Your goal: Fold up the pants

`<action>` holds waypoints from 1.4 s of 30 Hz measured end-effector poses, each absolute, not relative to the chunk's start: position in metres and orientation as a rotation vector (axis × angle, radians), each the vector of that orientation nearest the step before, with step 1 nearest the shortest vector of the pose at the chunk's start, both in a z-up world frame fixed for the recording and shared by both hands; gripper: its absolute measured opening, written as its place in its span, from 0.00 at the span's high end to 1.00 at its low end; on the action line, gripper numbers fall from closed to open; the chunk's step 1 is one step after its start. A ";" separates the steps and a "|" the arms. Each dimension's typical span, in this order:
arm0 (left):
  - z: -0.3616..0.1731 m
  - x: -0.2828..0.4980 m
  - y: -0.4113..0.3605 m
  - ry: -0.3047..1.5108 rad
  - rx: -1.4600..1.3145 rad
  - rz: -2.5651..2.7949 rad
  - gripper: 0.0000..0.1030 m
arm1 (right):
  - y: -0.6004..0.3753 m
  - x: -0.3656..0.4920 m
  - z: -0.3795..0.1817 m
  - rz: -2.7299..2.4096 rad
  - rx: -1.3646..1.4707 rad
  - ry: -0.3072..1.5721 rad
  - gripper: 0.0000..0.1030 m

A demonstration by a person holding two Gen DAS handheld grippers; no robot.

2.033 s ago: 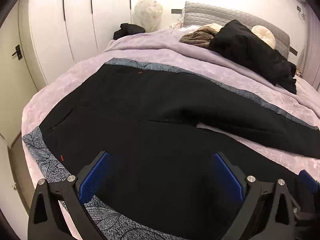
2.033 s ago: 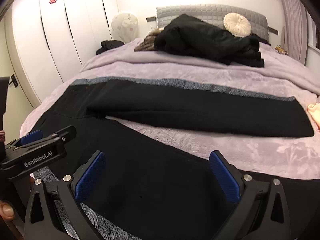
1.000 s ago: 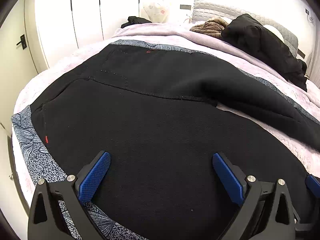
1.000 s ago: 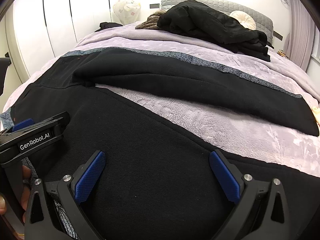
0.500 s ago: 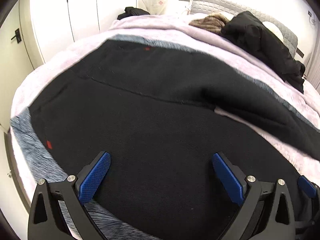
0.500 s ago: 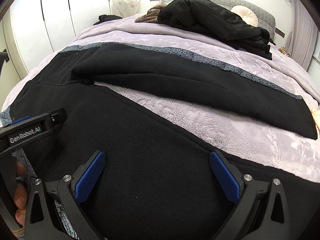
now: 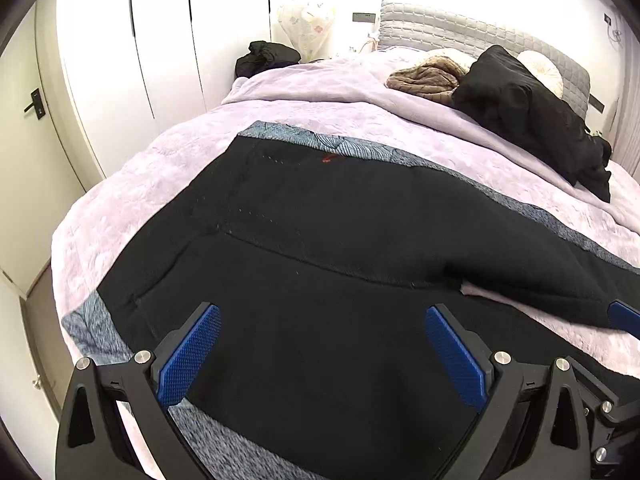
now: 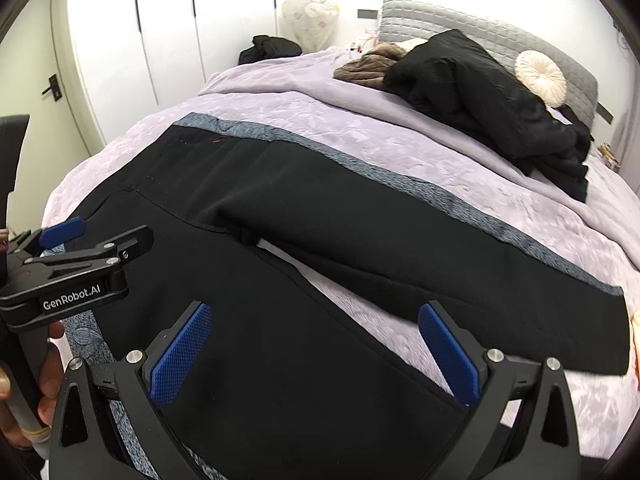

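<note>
Black pants [image 7: 328, 240] lie spread flat on the lilac bed, waist at the left, two legs splayed to the right; they also show in the right wrist view [image 8: 360, 232]. A grey patterned lining edge [image 7: 360, 148] runs along the far leg. My left gripper [image 7: 322, 354] is open and empty above the near leg by the waist. My right gripper [image 8: 314, 354] is open and empty above the near leg, further right. The left gripper's body [image 8: 76, 276] shows at the left of the right wrist view.
A black coat [image 8: 492, 104], a brown garment [image 8: 368, 66] and a round cream cushion [image 8: 540, 78] lie at the bed's head by the grey headboard [image 7: 480, 32]. White wardrobe doors [image 7: 168, 40] stand left. The lilac blanket [image 8: 360, 308] shows between the legs.
Both grippers have lifted and pulled back from the pants, so more of the bed shows. Both stay open and empty. The pants have not moved.
</note>
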State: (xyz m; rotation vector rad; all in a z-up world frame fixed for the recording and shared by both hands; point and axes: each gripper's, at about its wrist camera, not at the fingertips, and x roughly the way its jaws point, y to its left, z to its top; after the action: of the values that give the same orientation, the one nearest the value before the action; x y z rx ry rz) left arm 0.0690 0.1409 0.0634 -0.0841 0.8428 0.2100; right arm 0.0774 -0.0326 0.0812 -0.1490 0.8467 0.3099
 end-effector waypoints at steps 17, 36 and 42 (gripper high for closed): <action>0.029 0.132 0.161 0.935 -0.033 0.102 0.00 | 0.015 0.207 0.097 0.534 -0.163 0.882 0.00; -0.001 0.134 0.162 0.910 -0.069 0.088 0.00 | 0.053 0.327 0.014 0.771 -0.272 1.193 0.00; -0.001 0.133 0.164 0.903 -0.084 0.079 0.00 | 0.050 0.320 0.014 0.809 -0.260 1.198 0.02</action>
State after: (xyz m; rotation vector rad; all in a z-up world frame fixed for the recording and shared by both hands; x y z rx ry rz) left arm 0.1333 0.1635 -0.0014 -0.0841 0.9030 0.0787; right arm 0.3204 0.0500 0.0142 -0.2599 1.1981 0.8087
